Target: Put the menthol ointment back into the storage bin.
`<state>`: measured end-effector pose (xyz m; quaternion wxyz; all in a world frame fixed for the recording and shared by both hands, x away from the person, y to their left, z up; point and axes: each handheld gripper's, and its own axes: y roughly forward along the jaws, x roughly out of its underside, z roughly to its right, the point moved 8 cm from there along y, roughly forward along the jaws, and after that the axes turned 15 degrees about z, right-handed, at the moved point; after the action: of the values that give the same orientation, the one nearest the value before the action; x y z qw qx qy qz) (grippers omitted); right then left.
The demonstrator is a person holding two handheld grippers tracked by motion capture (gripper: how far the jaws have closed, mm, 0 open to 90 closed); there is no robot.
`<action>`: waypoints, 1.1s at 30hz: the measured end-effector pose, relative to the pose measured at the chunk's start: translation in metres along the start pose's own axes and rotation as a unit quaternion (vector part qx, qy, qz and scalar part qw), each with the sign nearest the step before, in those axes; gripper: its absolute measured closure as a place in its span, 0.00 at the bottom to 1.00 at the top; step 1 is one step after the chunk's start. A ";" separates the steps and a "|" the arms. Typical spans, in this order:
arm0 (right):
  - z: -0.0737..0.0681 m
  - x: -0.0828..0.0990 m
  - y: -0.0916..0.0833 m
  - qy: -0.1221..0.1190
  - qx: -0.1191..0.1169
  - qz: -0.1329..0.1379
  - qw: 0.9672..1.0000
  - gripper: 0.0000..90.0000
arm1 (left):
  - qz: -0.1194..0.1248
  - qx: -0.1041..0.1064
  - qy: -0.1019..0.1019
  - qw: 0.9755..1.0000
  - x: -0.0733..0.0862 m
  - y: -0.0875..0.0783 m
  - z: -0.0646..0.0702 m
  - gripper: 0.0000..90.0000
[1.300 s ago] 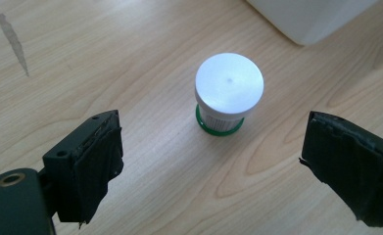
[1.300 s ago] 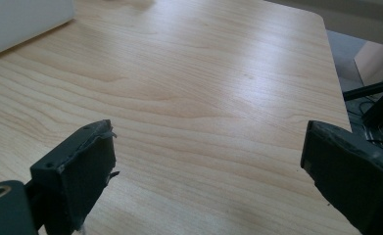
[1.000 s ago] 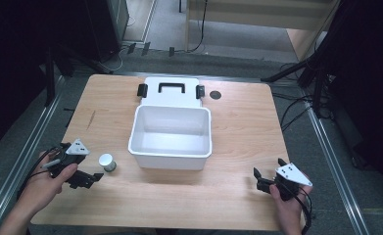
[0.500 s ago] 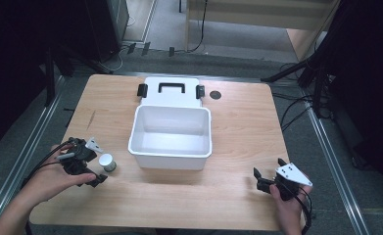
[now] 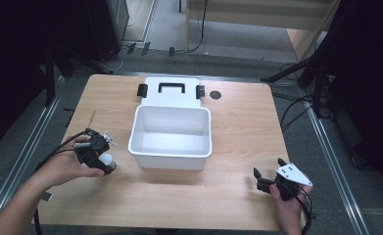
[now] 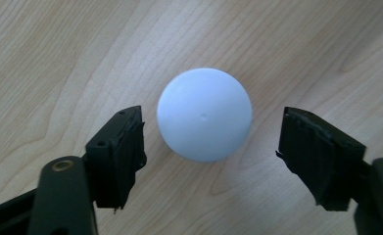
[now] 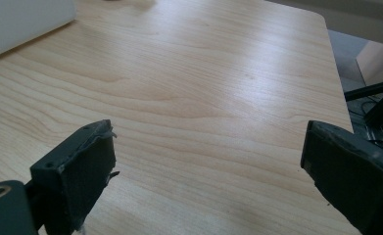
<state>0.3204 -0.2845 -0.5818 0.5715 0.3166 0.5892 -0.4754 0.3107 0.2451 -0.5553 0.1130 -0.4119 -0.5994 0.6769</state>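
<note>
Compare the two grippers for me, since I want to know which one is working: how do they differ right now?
The left gripper points down over the white ball, which sits between its jaws untouched; they have just been closing. The right gripper has nothing between its wider jaws, just bare table. The left gripper is beside the white bin; the right gripper is at the table's near right corner. Both are hand-held.
</note>
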 end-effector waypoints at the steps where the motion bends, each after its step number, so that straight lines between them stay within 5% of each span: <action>1: 0.000 0.000 0.000 0.000 0.000 0.000 1.000 0.07 | -0.005 -0.005 -0.001 1.000 0.000 0.002 -0.002 0.33; 5: 0.000 0.000 0.000 0.001 -0.001 0.001 1.000 0.07 | -0.016 -0.002 -0.012 1.000 -0.001 0.006 -0.005 0.40; 13: 0.000 0.000 0.000 0.000 -0.001 0.000 1.000 0.07 | -0.018 0.001 -0.003 1.000 -0.004 0.010 -0.002 0.56; 18: 0.000 0.000 0.000 0.000 -0.001 0.001 1.000 0.07 | -0.021 0.007 0.000 1.000 -0.005 0.008 0.000 0.57; 33: 0.000 0.000 0.000 0.000 -0.001 0.000 1.000 0.07 | -0.010 0.007 0.009 1.000 -0.022 -0.033 -0.008 0.57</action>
<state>0.3202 -0.2846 -0.5818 0.5720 0.3159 0.5895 -0.4750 0.3191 0.2448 -0.5154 0.1280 -0.4112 -0.5980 0.6759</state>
